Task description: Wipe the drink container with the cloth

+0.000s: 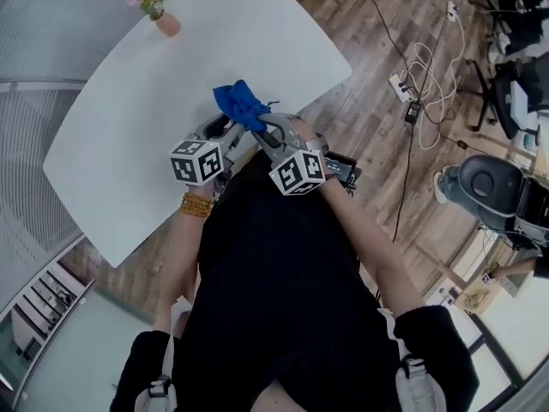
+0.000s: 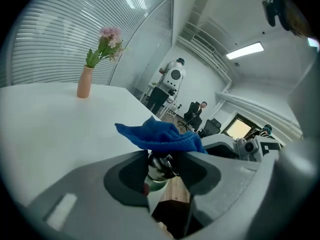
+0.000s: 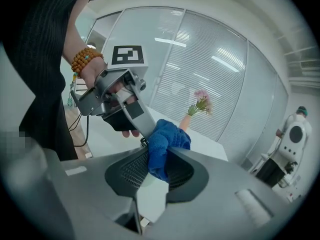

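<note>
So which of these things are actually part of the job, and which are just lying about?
In the job: drink container in the left gripper; blue cloth in the right gripper.
Lying about: flower vase, floor cables, power strip.

A white worktop (image 1: 111, 136) stands on a wood floor (image 1: 377, 170), a vase (image 1: 167, 24) of pink flowers near its far edge. Cables (image 1: 425, 67) trail over the floor. Blinds (image 2: 45, 39) line the glass wall, and a strip light (image 2: 245, 50) glows overhead.
</note>
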`<state>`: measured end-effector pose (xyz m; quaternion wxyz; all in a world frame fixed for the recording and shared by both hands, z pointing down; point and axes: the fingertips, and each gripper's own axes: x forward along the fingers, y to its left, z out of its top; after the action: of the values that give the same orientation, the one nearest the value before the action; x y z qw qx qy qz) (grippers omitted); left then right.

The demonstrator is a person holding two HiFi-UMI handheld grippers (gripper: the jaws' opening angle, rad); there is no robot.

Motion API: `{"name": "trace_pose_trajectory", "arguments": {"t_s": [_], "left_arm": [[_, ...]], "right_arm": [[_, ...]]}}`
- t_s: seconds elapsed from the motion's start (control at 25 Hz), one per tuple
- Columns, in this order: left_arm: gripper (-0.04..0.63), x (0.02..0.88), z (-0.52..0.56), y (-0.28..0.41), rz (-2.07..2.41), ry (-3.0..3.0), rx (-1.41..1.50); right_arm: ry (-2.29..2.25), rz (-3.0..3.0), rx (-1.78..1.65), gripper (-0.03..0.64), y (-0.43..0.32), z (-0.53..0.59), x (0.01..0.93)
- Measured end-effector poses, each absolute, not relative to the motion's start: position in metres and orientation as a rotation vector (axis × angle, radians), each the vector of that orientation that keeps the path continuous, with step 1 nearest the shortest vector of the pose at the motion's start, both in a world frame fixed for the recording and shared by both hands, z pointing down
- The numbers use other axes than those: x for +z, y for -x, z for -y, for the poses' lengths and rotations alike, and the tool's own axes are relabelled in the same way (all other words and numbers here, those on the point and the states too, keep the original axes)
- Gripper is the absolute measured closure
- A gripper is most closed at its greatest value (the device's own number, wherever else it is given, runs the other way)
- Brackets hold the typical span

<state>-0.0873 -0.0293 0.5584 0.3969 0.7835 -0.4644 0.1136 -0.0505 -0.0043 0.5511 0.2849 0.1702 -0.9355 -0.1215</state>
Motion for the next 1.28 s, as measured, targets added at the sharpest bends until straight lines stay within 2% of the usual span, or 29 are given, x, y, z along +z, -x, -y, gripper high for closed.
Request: {"name": "trace_pose_trajectory", "arguments": {"t_s": [0.48, 1.28], "left_arm": [[0.411, 0.556, 0.028, 0.079, 1.203, -1.983, 0.254], [0.406, 0.560, 0.030, 0.081, 1.182, -1.963, 0.216]], "right_arm": [[-0.698, 2.423, -0.265, 0.522, 0.036, 0.005, 0.563], [-0.656, 2.327, -0.025, 0.523, 0.028, 0.018, 0.618]]}}
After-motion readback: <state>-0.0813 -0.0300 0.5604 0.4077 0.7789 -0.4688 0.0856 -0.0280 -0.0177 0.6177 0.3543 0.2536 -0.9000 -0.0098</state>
